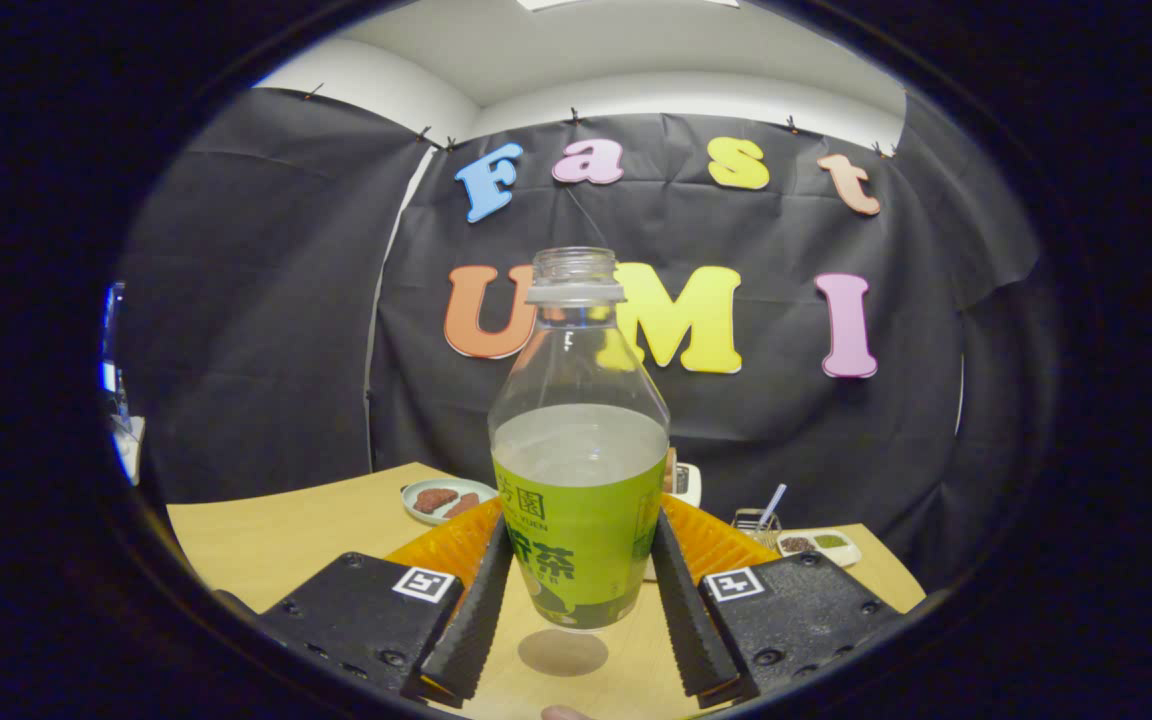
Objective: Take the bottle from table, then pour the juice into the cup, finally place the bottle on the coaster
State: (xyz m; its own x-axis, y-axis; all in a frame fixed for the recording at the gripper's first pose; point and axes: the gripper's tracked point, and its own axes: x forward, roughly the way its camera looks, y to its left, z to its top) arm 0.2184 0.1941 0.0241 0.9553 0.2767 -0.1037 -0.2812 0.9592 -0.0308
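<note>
A black cloth wall hangs behind a pale wooden tabletop (276, 545), with a strip of white ceiling above it. The bottle (579, 450) is the biggest thing in view: clear plastic, uncapped, upright, with a green label around its lower half and cloudy pale liquid standing just above the label. It is lifted off the tabletop, its round shadow lying on the wood below its base. The tongs (578, 600) are clenched on the bottle, one finger pressed against each side of the label. Behind the fingers and the bottle an orange ribbed thing (711, 540) spreads to both sides; what it is cannot be told. Near the tabletop's far edge, left of the bottle, sits a small round plate (448, 498) with reddish-brown pieces on it. Toward the far right corner lies a small white dish (820, 544) with dark and green contents, and just beside it a small wire holder (758, 520) with a pale stick leaning out of it.
</note>
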